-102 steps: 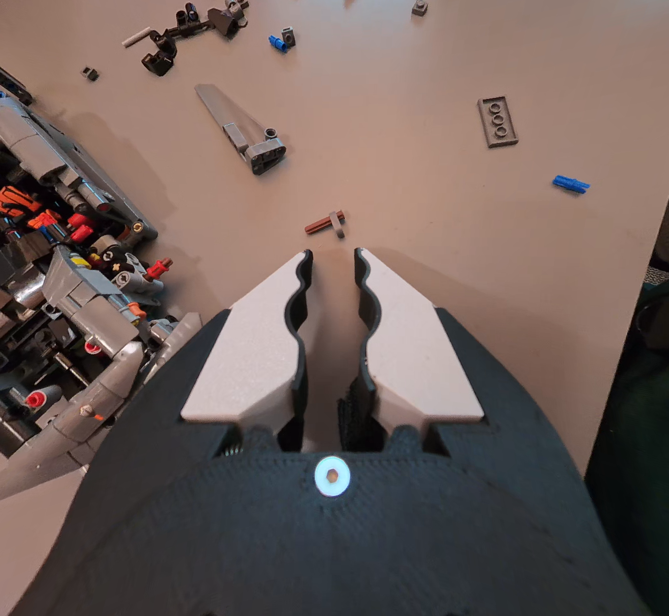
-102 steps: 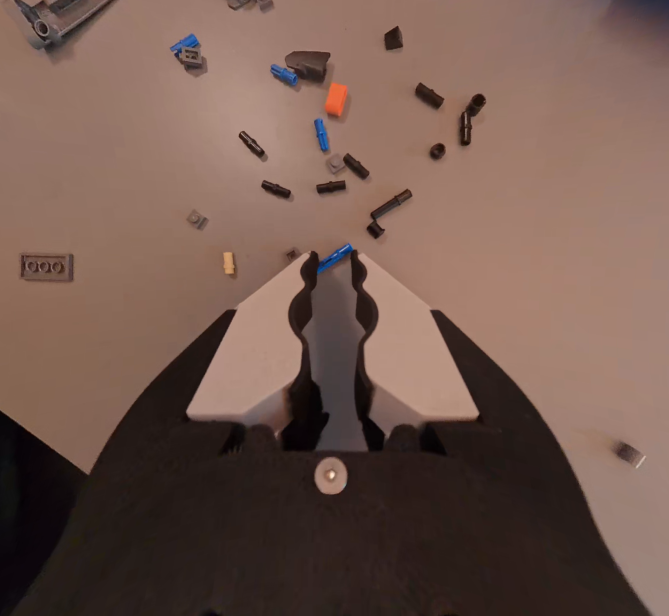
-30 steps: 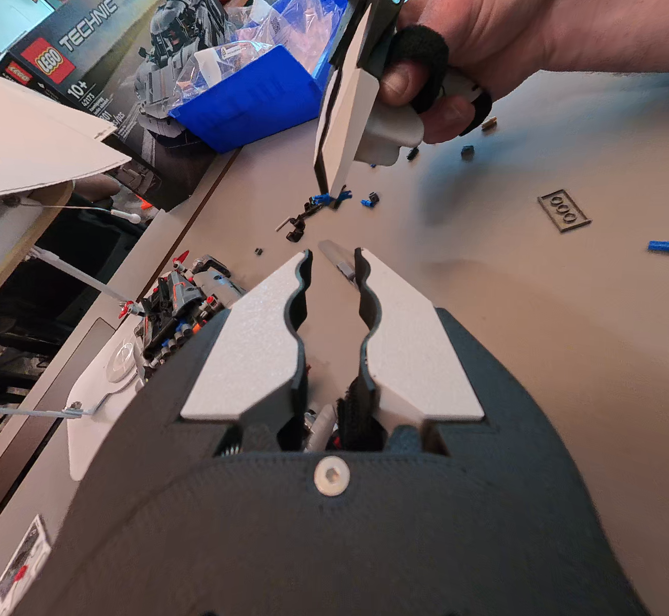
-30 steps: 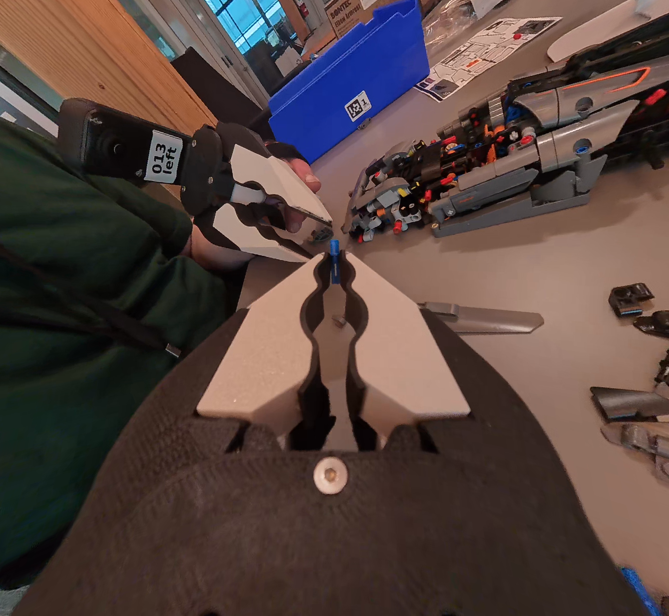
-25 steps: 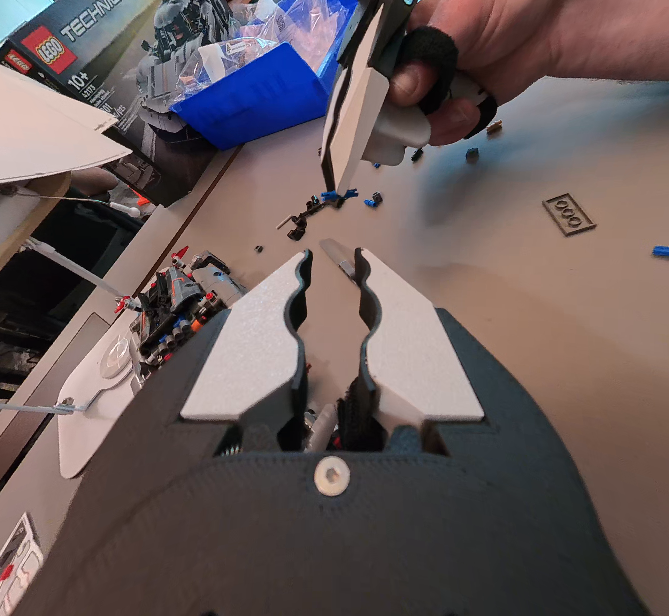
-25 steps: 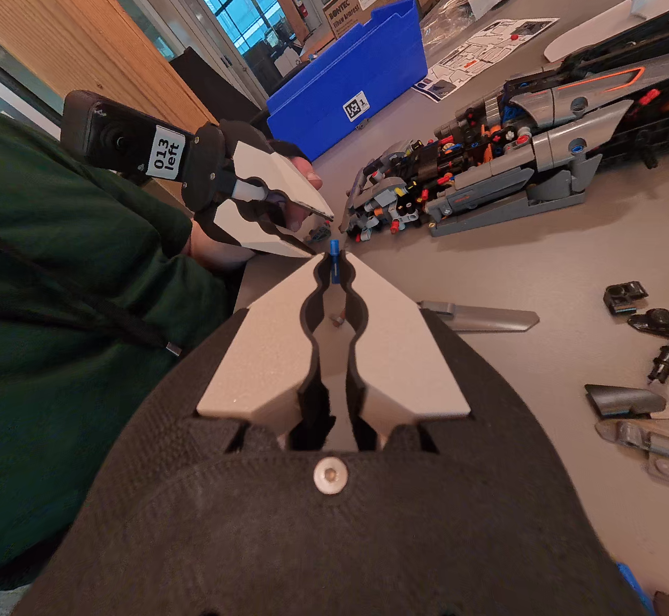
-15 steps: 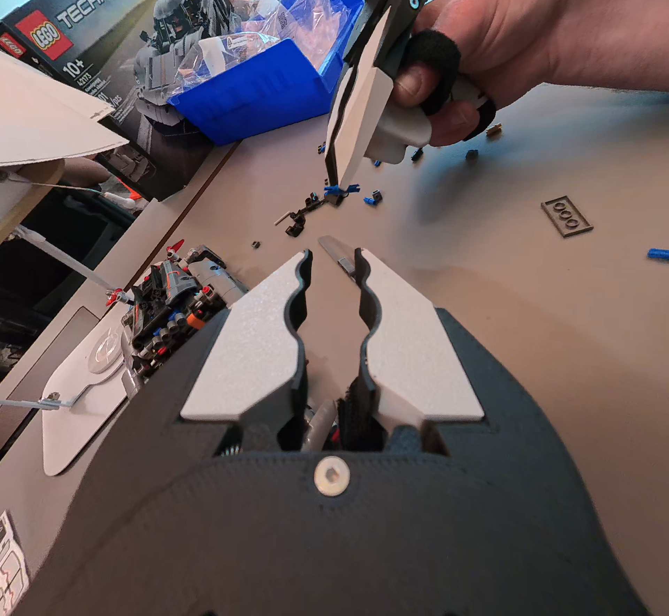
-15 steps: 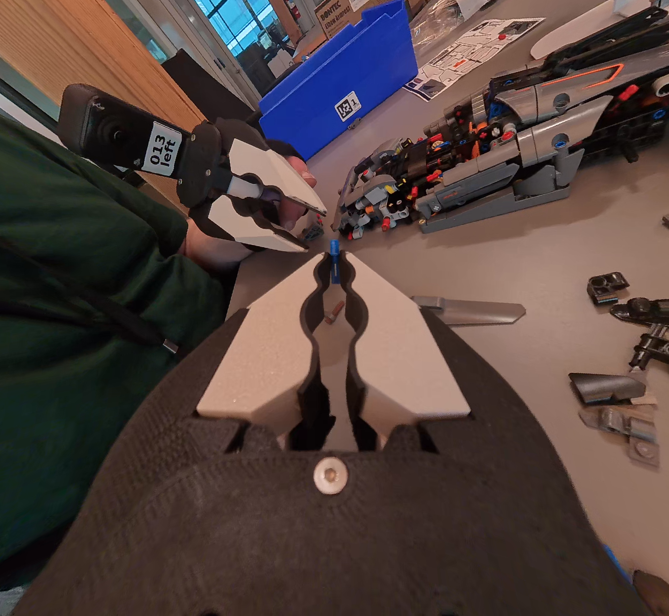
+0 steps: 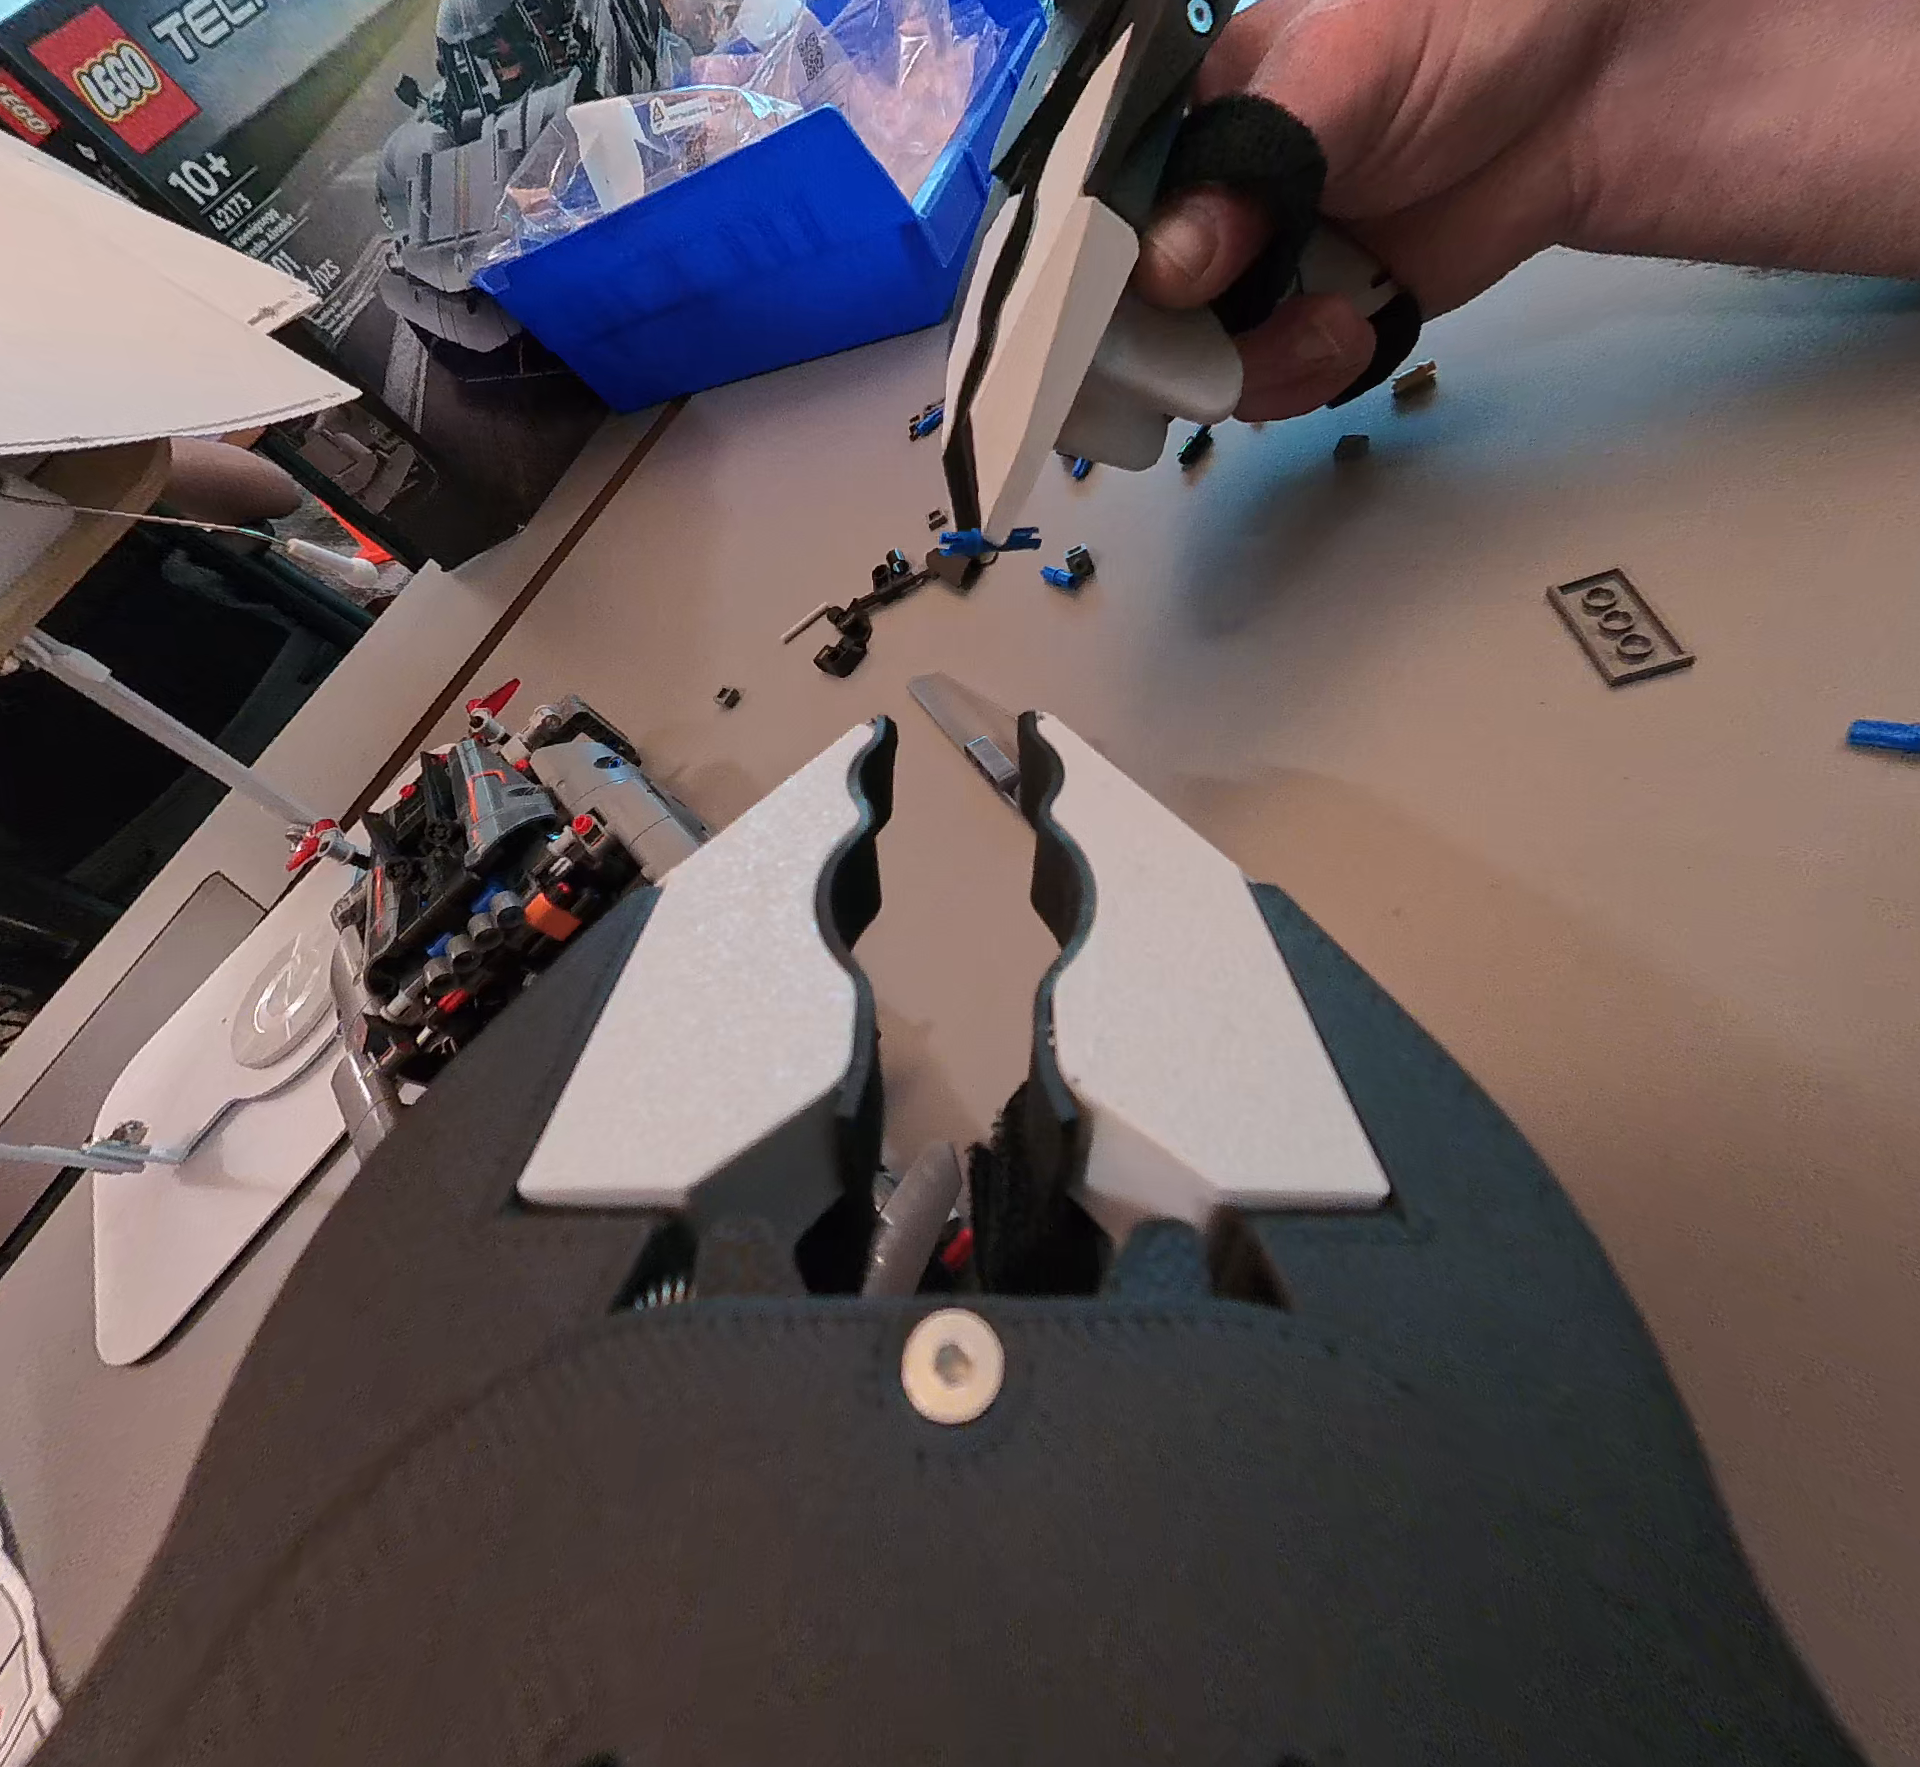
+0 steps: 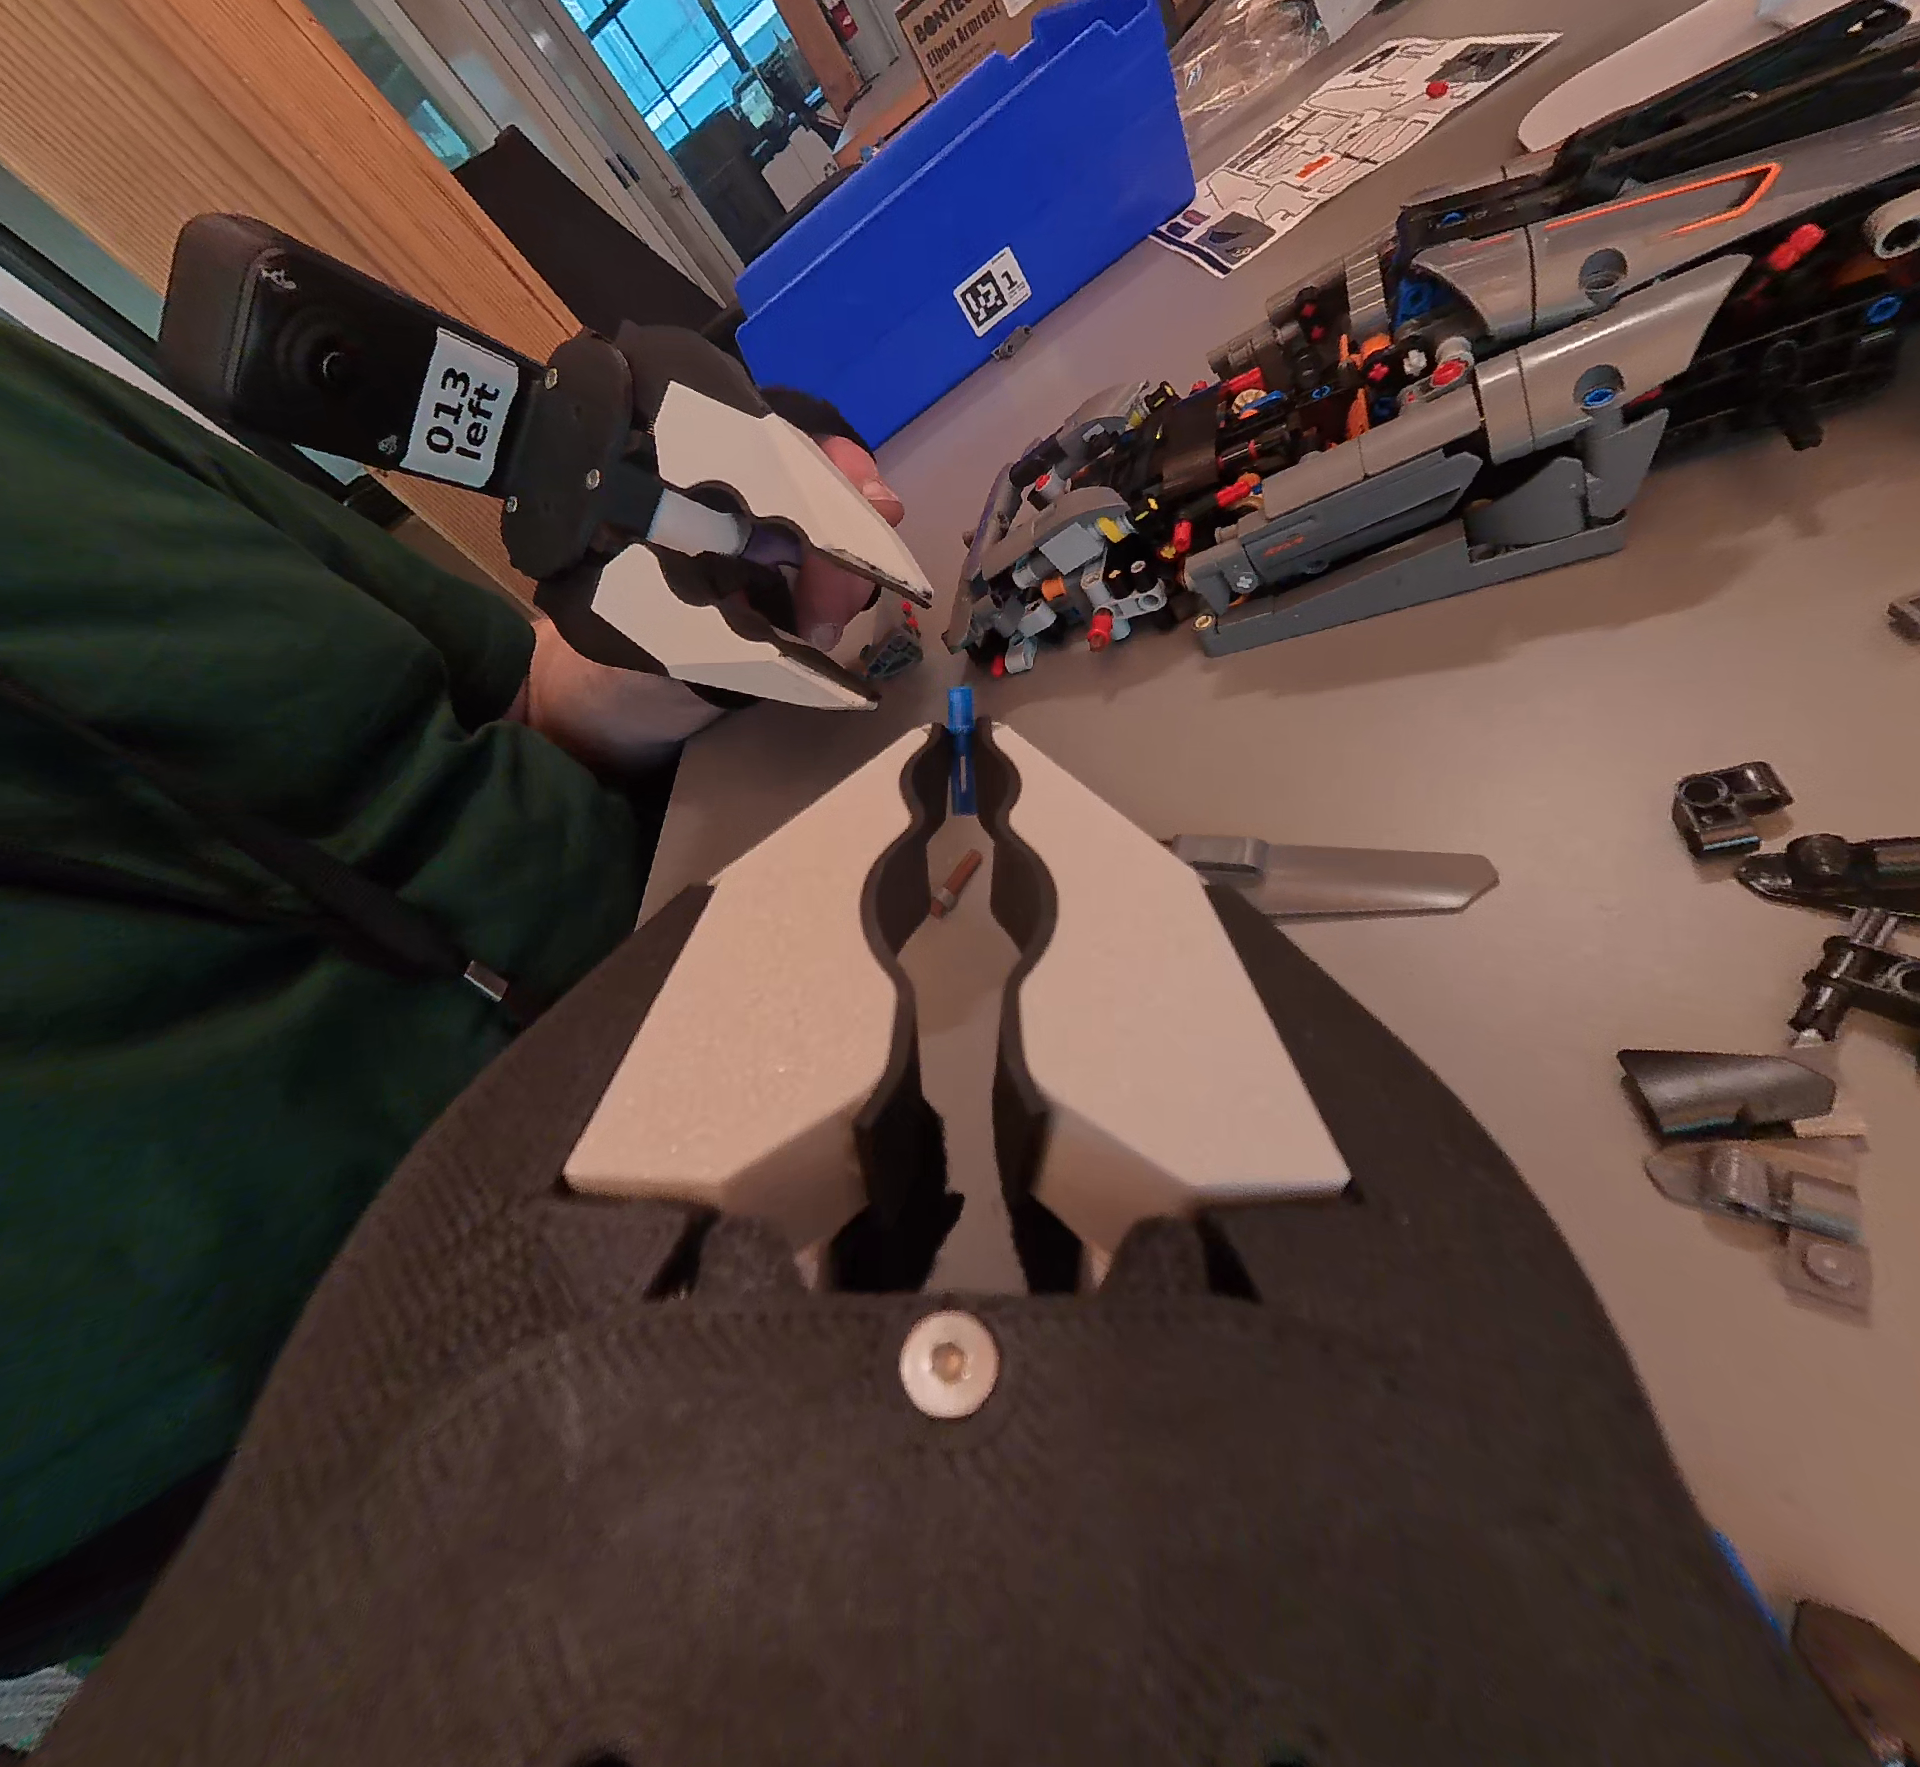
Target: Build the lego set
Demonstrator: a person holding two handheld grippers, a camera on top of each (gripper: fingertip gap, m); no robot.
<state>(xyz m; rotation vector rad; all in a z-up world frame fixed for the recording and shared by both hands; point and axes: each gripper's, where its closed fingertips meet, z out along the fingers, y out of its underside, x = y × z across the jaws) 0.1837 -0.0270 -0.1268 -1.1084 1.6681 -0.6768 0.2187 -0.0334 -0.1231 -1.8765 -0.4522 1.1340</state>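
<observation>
Two tongs above grey table (image 9: 1455, 886): right (image 10: 961, 730) pinches blue pin (image 10: 961, 761), left (image 9: 956, 730) apparently empty, parted.

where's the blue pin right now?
The blue pin is pinched at the tips of the right hand-held gripper, held above the table. In the left wrist view it sticks out sideways from those tips, over the small black parts.

Table (image 9: 1351, 938) layout: model (image 10: 1455, 470) at left in the left wrist view, with bin (image 9: 727, 263) and box (image 9: 312, 55) behind it; loose parts (image 9: 883, 595) lie mid-table, plate (image 9: 1619, 626) to their right; right gripper (image 10: 961, 730) holds a pin (image 10: 961, 751) above the table.
</observation>
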